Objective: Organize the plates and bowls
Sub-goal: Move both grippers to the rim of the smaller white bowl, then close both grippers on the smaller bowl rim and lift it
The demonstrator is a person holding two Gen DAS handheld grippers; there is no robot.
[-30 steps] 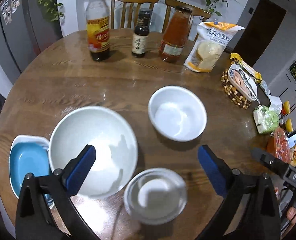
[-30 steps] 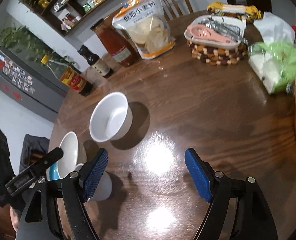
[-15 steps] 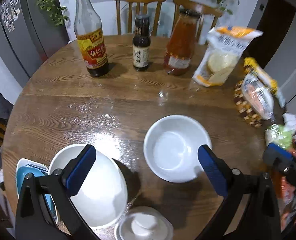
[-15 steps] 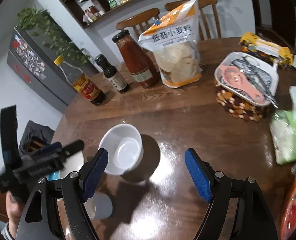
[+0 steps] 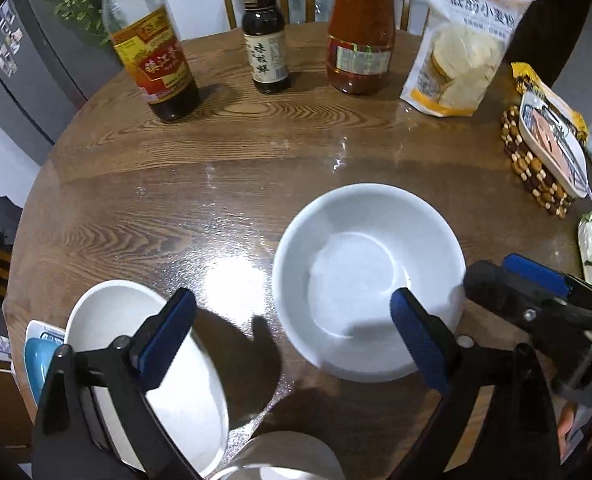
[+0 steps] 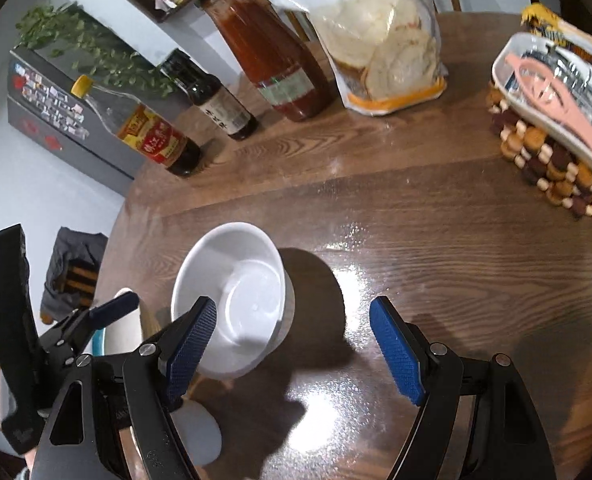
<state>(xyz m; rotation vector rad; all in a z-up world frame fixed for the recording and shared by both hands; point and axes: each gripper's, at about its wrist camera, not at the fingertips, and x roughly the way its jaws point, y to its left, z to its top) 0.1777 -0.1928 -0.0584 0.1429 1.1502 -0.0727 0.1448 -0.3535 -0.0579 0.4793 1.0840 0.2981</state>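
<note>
A medium white bowl (image 5: 367, 280) sits empty on the round wooden table (image 5: 256, 152); it also shows in the right wrist view (image 6: 236, 296). My left gripper (image 5: 292, 332) is open, its right finger over the bowl's near rim. My right gripper (image 6: 294, 350) is open, its left finger at the bowl's near side. A larger white bowl (image 5: 144, 380) stands at the near left, beside a blue dish (image 5: 40, 360) on a white plate. A small white bowl (image 5: 284, 456) lies at the bottom edge.
At the back stand a vinegar bottle (image 5: 152, 52), a dark sauce bottle (image 5: 264, 40), a red sauce jar (image 5: 359, 36) and a flour bag (image 5: 463, 40). A tray of utensils (image 5: 551, 144) on a beaded trivet sits at the right. Chairs stand behind the table.
Both grippers have moved forward and down towards the medium white bowl, which looks larger now. The small bowl has slid to the bottom edge of the left view.
</note>
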